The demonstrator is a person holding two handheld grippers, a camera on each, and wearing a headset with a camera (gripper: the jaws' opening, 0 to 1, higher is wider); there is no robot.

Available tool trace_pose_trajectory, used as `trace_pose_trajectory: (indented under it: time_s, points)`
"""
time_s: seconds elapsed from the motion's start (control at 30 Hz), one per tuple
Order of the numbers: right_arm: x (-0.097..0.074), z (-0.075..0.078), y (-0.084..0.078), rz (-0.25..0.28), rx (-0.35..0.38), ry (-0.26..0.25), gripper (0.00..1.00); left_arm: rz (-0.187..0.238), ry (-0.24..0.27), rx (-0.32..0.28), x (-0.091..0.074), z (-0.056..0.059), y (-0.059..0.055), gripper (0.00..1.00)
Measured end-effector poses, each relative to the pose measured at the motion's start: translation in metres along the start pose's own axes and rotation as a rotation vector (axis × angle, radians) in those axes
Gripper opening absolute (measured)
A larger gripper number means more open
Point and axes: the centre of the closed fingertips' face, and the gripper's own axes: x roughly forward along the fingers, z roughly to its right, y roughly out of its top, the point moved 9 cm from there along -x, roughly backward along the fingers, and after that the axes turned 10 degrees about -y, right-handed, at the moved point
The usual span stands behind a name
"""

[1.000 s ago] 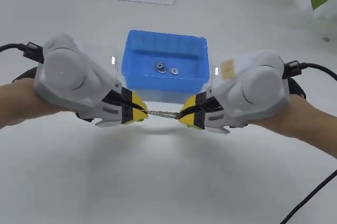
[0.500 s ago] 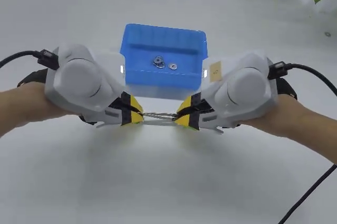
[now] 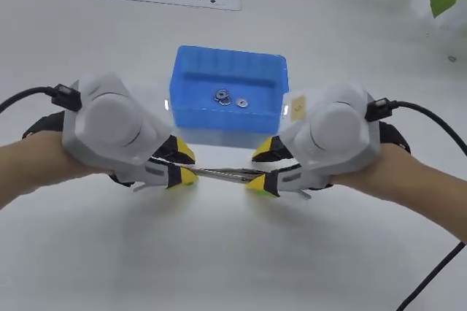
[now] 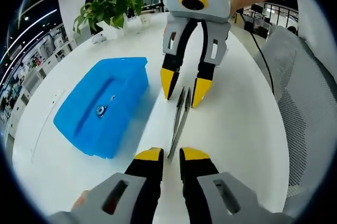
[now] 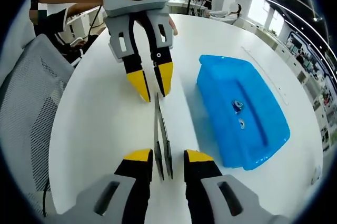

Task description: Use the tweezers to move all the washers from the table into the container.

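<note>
Jaws have parted since a second ago | left hand-held gripper [image 3: 181,165] and right hand-held gripper [image 3: 264,168] both spread, flanking the slim steel tweezers [image 3: 219,173], seemingly laid on the white worktop [image 3: 219,252] | small metal washers [image 3: 222,95] lie in the blue plastic container [image 3: 219,117] behind | likely releasing: task done

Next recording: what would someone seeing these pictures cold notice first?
The left gripper and the right gripper point straight at each other low over the white table, with thin metal tweezers lying in line between their yellow-tipped fingers. Just behind them sits a bright blue container with a few washers on its floor.
</note>
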Motion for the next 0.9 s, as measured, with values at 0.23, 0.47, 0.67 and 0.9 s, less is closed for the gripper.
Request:
trace_pose_trajectory:
  time_s: [0.23,0.47,0.67,0.9]
  points:
    - [-0.037,-0.007,0.0,0.167,0.129,-0.111,0.4,0.297,0.031,-0.151,-0.039,0.021,0.016,0.23]
    - [-0.082,-0.017,-0.021,0.179,0.207,-0.288,0.71,0.297,0.142,-0.144,-0.077,0.047,0.008,0.73]
    - [-0.104,-0.019,-0.028,0.196,0.262,-0.412,0.85,0.22,0.273,-0.17,-0.092,0.058,-0.002,0.87]
    - [-0.115,-0.026,-0.018,0.195,0.182,-0.44,1.0,0.26,0.321,-0.143,-0.104,0.065,0.015,0.99]
